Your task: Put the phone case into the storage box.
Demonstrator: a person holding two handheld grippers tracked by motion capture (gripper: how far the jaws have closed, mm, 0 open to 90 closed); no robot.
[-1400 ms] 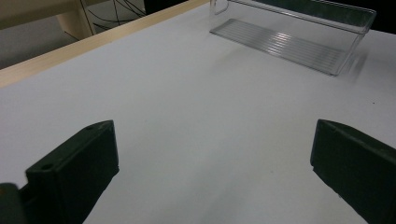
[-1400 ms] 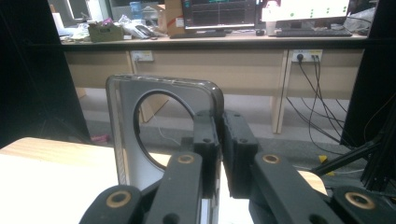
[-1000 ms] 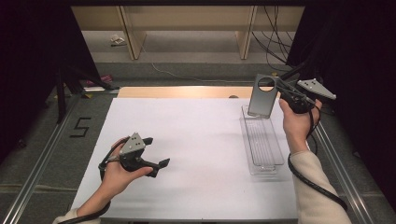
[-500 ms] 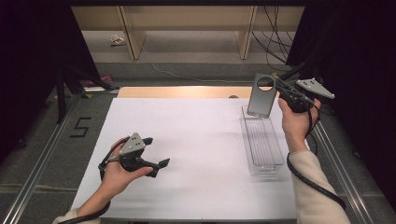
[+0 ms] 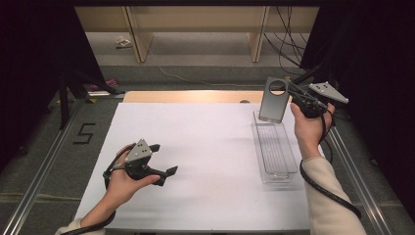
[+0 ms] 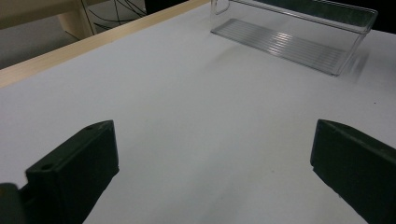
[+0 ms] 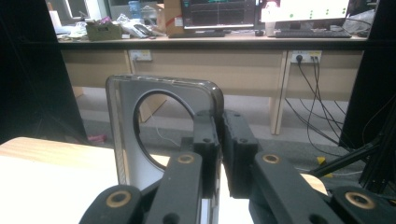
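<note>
My right gripper (image 5: 289,94) is raised over the far right of the table, shut on one edge of a flat grey phone case (image 5: 272,101) with a large round hole near its top. The case hangs upright just above the far end of a clear plastic tray (image 5: 258,143). In the right gripper view the jaws (image 7: 219,135) pinch the right rim of the case (image 7: 122,140). My left gripper (image 5: 165,158) rests low over the white table sheet (image 5: 210,142) at the near left, open, with nothing between its jaws (image 6: 212,154).
The long clear tray (image 6: 327,11) lies lengthwise along the right side of the sheet and holds nothing. A bare wooden strip (image 5: 195,96) borders the far edge. Metal rails (image 5: 44,161) run along both table sides. Shelving and cables stand beyond.
</note>
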